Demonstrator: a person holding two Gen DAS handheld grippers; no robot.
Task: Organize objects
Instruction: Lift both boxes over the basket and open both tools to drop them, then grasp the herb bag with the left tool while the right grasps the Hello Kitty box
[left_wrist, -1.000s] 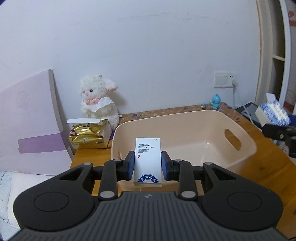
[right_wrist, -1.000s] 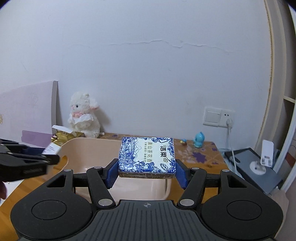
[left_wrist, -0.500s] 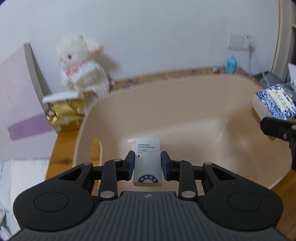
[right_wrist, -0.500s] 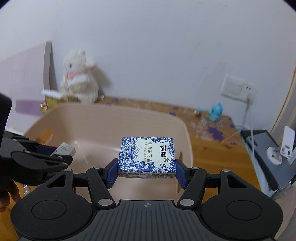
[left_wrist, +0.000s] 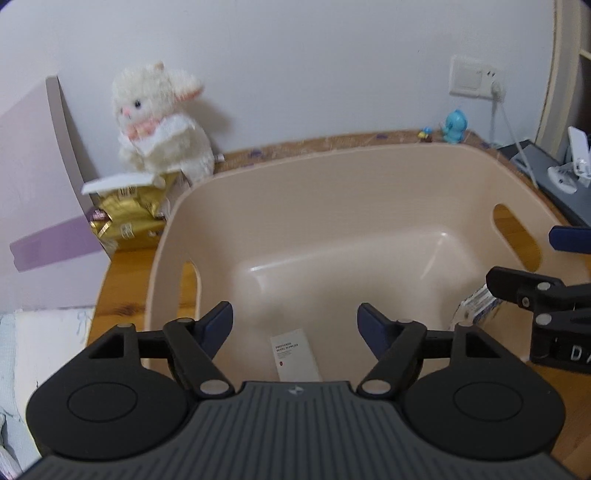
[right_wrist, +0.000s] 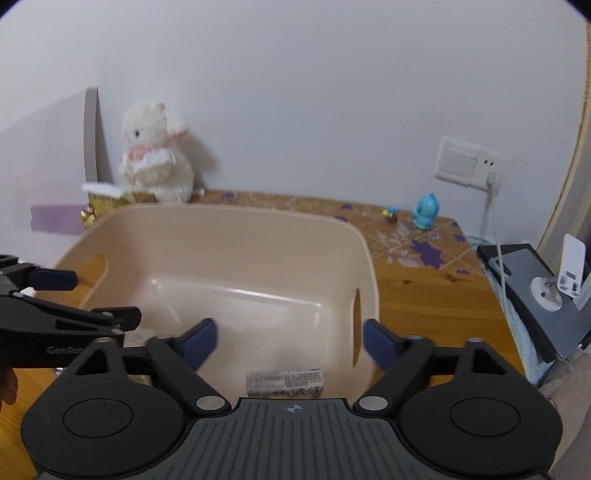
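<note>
Both grippers, L (left_wrist: 294, 319) & R (right_wrist: 290, 338), spread wide, empty, over bin (left_wrist: 332, 177). White box (left_wrist: 294, 355) & tissue pack (right_wrist: 285, 383) inside; print unreadable.

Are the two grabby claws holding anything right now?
No. The left hand-held gripper and right hand-held gripper are open and empty. The white box and blue-patterned box are in the basin.
</note>
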